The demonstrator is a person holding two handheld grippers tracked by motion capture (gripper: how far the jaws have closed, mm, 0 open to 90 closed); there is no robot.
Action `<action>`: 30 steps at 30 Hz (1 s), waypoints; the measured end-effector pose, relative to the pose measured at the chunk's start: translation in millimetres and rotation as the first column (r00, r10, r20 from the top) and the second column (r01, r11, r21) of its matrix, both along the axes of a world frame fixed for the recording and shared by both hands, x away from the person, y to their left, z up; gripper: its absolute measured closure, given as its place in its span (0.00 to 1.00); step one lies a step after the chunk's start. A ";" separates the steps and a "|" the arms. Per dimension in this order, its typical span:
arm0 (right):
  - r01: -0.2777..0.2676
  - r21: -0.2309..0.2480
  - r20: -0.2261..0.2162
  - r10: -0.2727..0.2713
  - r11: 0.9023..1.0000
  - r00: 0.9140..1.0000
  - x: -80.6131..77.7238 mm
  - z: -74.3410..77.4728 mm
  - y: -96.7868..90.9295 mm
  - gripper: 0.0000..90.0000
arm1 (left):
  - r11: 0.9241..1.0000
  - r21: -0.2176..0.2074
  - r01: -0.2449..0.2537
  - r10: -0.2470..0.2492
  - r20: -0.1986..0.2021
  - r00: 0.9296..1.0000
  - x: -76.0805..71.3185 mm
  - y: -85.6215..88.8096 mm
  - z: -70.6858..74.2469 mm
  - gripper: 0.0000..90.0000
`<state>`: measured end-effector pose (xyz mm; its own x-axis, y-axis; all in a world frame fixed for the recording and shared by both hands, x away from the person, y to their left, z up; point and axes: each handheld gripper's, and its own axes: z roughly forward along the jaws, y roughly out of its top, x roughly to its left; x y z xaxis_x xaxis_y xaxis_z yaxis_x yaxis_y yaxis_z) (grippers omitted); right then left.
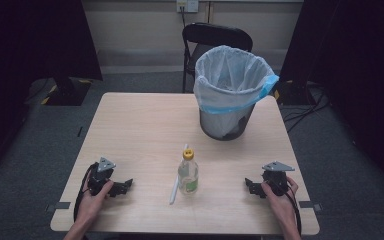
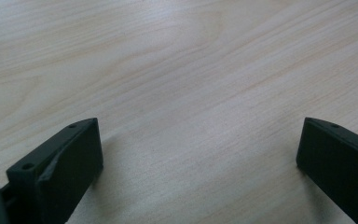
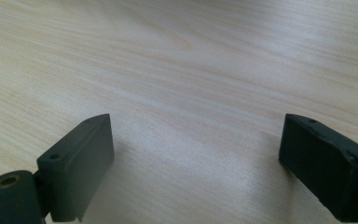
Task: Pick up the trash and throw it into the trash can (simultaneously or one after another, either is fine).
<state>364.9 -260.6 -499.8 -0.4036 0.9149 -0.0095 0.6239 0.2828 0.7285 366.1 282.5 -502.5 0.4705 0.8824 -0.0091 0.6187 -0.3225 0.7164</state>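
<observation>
Here we are over a pale wooden table [image 1: 130,130], and both hands are parked at its near edge. The left gripper [image 1: 125,185] sits low at the near left, gripped by the person's left hand [image 1: 94,200], its fingers [image 2: 70,168] pointing inward toward the middle of the table. From the left gripper view those fingers stand wide apart, bare wood grain between them, nothing held. Over on the near right, the right gripper [image 1: 250,186] mirrors it, the right hand [image 1: 276,199] wrapped round its body, fingers [image 3: 81,163] aimed inward as well. The right gripper view tells the same story: spread wide, empty, hovering just above or resting on the table, hard to tell which. Between the two, in the near middle of the table, stands a small clear bottle [image 1: 188,174] with a yellow cap, upright, a greenish label on its front. Just beside it on its left lies a white straw [image 1: 175,187], and whether the two touch cannot be made out. Both grippers are well apart from the bottle. Farther back, toward the far right of the table, stands a dark mesh bin [image 1: 227,125] lined with a white bag, its blue tie hanging over the rim. Behind the table, a black chair [image 1: 215,37] faces in.
</observation>
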 end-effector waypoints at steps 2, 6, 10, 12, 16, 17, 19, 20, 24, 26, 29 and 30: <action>0.003 0.000 0.001 -0.003 1.000 1.000 -0.2 0.0 0.2 0.10 | 1.000 0.000 0.000 0.000 0.000 1.000 0.0 0.0 0.0 0.00; 0.017 -0.002 0.004 -0.017 1.000 1.000 -1.5 0.1 1.5 0.11 | 1.000 0.000 0.000 0.000 0.000 1.000 0.0 0.0 0.0 0.00; 0.015 0.002 0.007 -0.015 1.000 1.000 -2.4 1.2 1.5 0.17 | 1.000 0.000 0.001 -0.001 0.000 1.000 0.1 0.0 0.0 0.00; 0.013 0.003 0.005 -0.013 1.000 1.000 -3.0 2.4 2.6 0.20 | 1.000 0.001 0.000 0.000 0.000 1.000 0.1 0.0 0.0 0.00; -0.028 0.025 0.007 0.028 0.999 1.000 -7.5 9.0 9.4 0.24 | 1.000 0.001 0.002 -0.002 0.000 1.000 0.1 0.1 0.1 0.00; -0.032 0.028 0.007 0.032 0.999 0.999 -8.0 10.6 11.7 0.24 | 1.000 -0.004 -0.001 0.001 0.001 1.000 0.0 -0.1 -0.2 0.00; -0.032 0.024 0.005 0.031 0.999 0.999 -8.7 12.8 15.5 0.24 | 1.000 -0.001 0.007 -0.007 -0.002 1.000 -0.1 0.5 -0.1 0.00; -0.052 0.044 0.006 0.051 0.998 0.999 -11.1 16.7 22.4 0.25 | 1.000 0.011 0.018 -0.018 -0.007 1.000 -0.1 1.8 0.5 0.00; -0.118 0.067 -0.004 0.118 0.991 0.993 -15.1 21.6 37.1 0.28 | 1.000 0.010 0.019 -0.019 -0.007 1.000 -0.1 1.9 0.5 0.00; -0.167 0.072 0.002 0.167 0.983 0.986 -17.9 24.2 46.9 0.28 | 1.000 0.012 0.018 -0.018 -0.007 1.000 -0.2 1.9 0.6 0.00; -0.220 0.060 0.012 0.220 0.974 0.975 -20.5 27.1 59.9 0.29 | 1.000 0.012 0.019 -0.019 -0.007 1.000 -0.1 1.9 0.5 0.00; -0.258 0.063 0.016 0.258 0.964 0.966 -21.9 29.6 70.4 0.27 | 1.000 0.012 0.020 -0.020 -0.006 1.000 -0.1 2.0 0.5 0.00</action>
